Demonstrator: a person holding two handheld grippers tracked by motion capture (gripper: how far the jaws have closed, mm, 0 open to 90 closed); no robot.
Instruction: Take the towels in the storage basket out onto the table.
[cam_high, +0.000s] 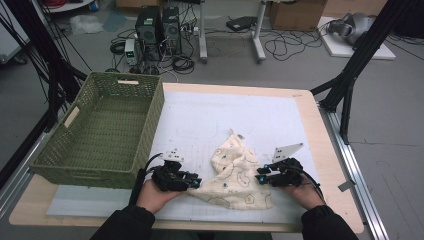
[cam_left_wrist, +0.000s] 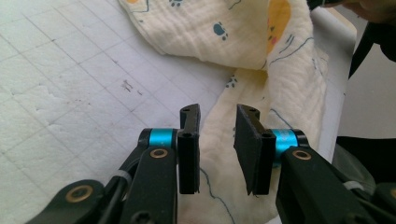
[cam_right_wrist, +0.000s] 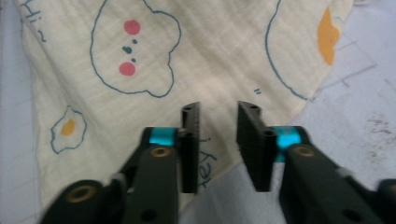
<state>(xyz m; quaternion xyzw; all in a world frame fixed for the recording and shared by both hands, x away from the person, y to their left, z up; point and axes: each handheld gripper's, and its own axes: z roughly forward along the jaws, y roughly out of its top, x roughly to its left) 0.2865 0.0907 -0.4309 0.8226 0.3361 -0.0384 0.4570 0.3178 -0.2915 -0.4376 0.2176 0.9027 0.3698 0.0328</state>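
Cables, computer towers and cardboard boxes clutter the grey floor behind a light wooden table (cam_high: 320, 150) covered by a white gridded mat (cam_high: 250, 120). An empty green woven basket (cam_high: 107, 130) sits on the table's left part. On the mat near the front edge lies a crumpled cream muslin cloth (cam_high: 232, 172), printed with blue-outlined clouds, fried eggs and paw prints, one corner poking up toward the far side.

The left gripper (cam_high: 192, 183) rests at the cloth's left edge; in the left gripper view (cam_left_wrist: 217, 128) its jaws stand partly apart with the cloth's edge lying beneath the gap, the pads not pressing it. The right gripper (cam_high: 261, 176) sits at the cloth's right edge; in the right gripper view (cam_right_wrist: 218, 126) its jaws are likewise narrowly parted above the fabric, gripping nothing.
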